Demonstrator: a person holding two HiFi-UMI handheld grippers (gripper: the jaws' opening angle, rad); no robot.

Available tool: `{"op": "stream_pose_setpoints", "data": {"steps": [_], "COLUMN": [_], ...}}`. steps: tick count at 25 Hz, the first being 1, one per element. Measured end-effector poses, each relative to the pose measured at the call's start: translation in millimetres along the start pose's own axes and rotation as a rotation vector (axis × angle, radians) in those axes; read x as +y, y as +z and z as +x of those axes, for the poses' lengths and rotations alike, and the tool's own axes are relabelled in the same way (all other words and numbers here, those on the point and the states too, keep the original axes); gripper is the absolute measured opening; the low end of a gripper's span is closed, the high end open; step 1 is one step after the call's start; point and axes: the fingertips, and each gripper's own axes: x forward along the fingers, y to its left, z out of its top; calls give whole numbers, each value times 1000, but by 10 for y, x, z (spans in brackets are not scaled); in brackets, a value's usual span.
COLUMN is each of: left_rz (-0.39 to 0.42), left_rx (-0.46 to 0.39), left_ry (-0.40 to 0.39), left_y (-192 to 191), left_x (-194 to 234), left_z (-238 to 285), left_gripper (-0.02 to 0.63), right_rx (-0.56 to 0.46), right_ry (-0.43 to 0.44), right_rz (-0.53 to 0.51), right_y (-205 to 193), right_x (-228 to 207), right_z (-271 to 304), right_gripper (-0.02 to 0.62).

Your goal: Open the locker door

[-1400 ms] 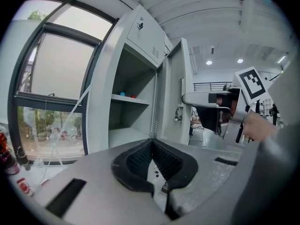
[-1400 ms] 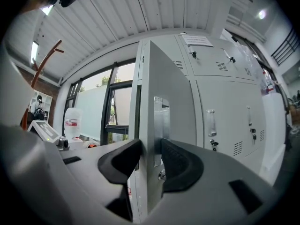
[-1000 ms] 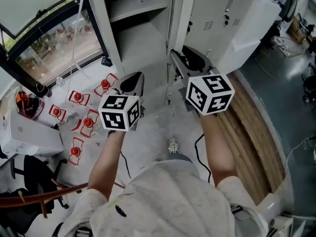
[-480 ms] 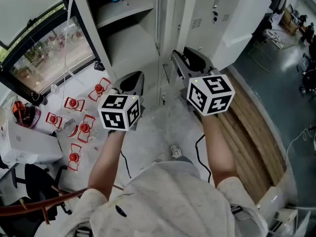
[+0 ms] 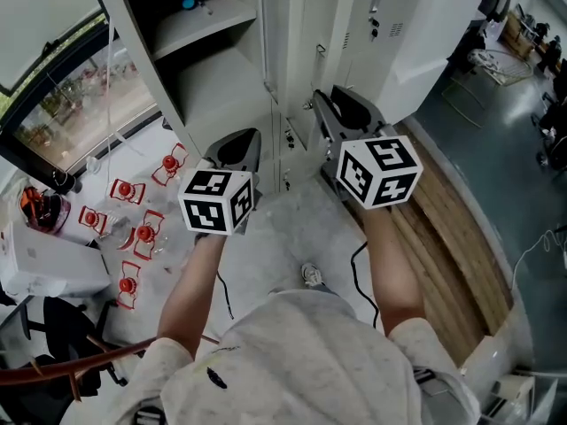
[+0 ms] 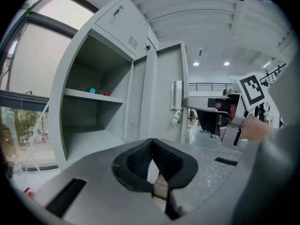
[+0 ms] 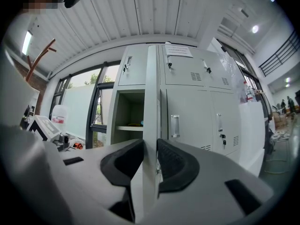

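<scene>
The grey locker door (image 5: 273, 51) stands swung out and shows edge-on beside its open compartment (image 5: 208, 69). My right gripper (image 5: 341, 115) reaches to that edge. In the right gripper view the door's edge (image 7: 151, 93) runs straight between the jaws of the right gripper (image 7: 150, 146). The jaws are closing and both pads lie against the door's faces. My left gripper (image 5: 237, 147) hangs to the left, in front of the open compartment, away from the door. In its own view the left gripper (image 6: 153, 146) is shut with nothing in it. A shelf (image 6: 86, 95) carries a small blue item (image 6: 92, 91) and a red one (image 6: 107, 93).
More closed lockers (image 5: 390, 25) stand to the right of the open one. Several red clip-like things (image 5: 133, 228) lie on the floor at the left, under a window (image 5: 71, 104). A strip of wooden flooring (image 5: 452, 228) runs along the right. A cable (image 5: 359, 264) lies by the person's foot.
The lockers have slid down and left in the head view, so more of the open compartment shows. Both grippers keep about the same places in the picture.
</scene>
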Motion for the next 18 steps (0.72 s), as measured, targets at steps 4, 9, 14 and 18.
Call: {"op": "stream_pose_setpoints", "data": {"steps": [4, 9, 14, 18], "left_rz": [0, 5, 10, 10], "left_rx": [7, 8, 13, 13], "left_ry": [7, 13, 16, 33], "left_y": [0, 27, 66, 87], "left_x": [-80, -191, -285, -300], "left_z": [121, 294, 469, 565], "left_gripper": [6, 6, 6, 6], "right_rx": [-6, -8, -10, -14], "right_ry": [0, 1, 2, 0], "right_rz": [3, 9, 14, 19], "right_y": [-5, -19, -8, -17], "right_x": [-168, -403, -623, -796], "right_z": [-29, -51, -30, -17], "right_gripper": [83, 78, 78, 78]}}
